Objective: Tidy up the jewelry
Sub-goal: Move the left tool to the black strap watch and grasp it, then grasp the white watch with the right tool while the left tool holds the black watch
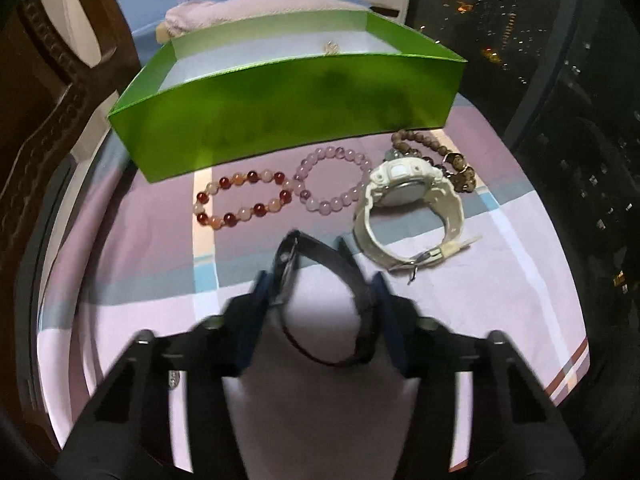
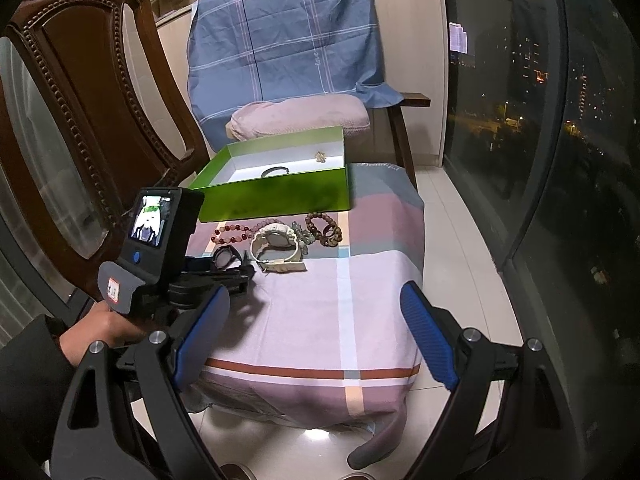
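My left gripper (image 1: 320,300) is shut on a black watch (image 1: 344,276), holding it just above the checked cloth; it also shows in the right wrist view (image 2: 228,258). Ahead lie a red bead bracelet (image 1: 244,200), a lilac bead bracelet (image 1: 332,178), a white watch (image 1: 408,208) and brown bead bracelets (image 1: 448,160). Behind them stands an open green box (image 1: 288,108) with a small trinket (image 2: 320,156) and a dark bangle (image 2: 275,171) inside. My right gripper (image 2: 316,336) is open and empty, held back above the near end of the cloth.
A carved wooden chair (image 2: 80,92) stands at the left. A chair draped with a blue cloth (image 2: 284,32) and a pink cushion (image 2: 296,114) is behind the box. A dark window (image 2: 540,120) runs along the right. The cloth-covered surface (image 2: 320,300) drops off at its front and right edges.
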The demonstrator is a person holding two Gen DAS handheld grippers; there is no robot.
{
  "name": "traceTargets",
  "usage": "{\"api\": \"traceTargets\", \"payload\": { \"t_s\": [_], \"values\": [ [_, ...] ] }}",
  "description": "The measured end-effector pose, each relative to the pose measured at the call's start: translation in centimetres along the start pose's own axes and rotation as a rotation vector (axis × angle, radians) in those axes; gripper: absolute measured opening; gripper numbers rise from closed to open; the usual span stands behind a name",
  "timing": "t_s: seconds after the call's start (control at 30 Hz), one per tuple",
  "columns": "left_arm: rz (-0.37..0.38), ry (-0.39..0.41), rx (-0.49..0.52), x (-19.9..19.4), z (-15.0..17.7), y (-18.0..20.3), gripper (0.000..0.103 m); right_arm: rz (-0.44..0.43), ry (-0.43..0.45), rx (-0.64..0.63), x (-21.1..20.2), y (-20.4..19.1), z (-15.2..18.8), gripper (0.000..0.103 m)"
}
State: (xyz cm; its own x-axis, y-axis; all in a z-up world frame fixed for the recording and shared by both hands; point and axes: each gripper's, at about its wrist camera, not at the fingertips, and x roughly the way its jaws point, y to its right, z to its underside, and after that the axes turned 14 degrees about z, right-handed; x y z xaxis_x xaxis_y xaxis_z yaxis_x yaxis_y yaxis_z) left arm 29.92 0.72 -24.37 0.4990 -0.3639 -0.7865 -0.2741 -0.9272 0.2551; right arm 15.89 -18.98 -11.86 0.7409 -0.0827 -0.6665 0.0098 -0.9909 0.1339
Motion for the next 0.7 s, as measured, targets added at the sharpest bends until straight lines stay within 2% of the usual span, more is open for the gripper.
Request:
{"api": "traceTargets", "payload": {
  "t_s": [0.1,0.2,0.33,0.47,0.57,0.7],
  "values": [
    [0.023,0.013,-0.024,-0.7,0.3,-0.5,0.026,0.004,-0.002,-0.004,0.2,-0.4,-0.1,0.085],
    [0.01,0.065,-0.015,-3.5,0.8,-0.1,0.026,0.011,0.0,-0.015,0.9,-1.0,-0.1,0.085],
    [0.031,0.193,-0.021,-10.2,2.1,0.8,0.026,0.018,-0.028,-0.025,3.0,-2.2,-0.3,0.085],
    [0.025,0.283,-0.047,-15.9,3.2,1.3,0.026,0.028,-0.053,-0.036,6.0,-3.8,-0.6,0.085],
    [0.017,0.323,-0.067,-19.0,4.1,1.5,0.026,0.028,-0.074,-0.044,8.8,-5.6,-1.3,0.085],
    [0.01,0.333,-0.062,-21.2,5.1,1.8,0.027,0.023,-0.106,-0.058,12.3,-7.9,-2.3,0.085]
  ]
}}
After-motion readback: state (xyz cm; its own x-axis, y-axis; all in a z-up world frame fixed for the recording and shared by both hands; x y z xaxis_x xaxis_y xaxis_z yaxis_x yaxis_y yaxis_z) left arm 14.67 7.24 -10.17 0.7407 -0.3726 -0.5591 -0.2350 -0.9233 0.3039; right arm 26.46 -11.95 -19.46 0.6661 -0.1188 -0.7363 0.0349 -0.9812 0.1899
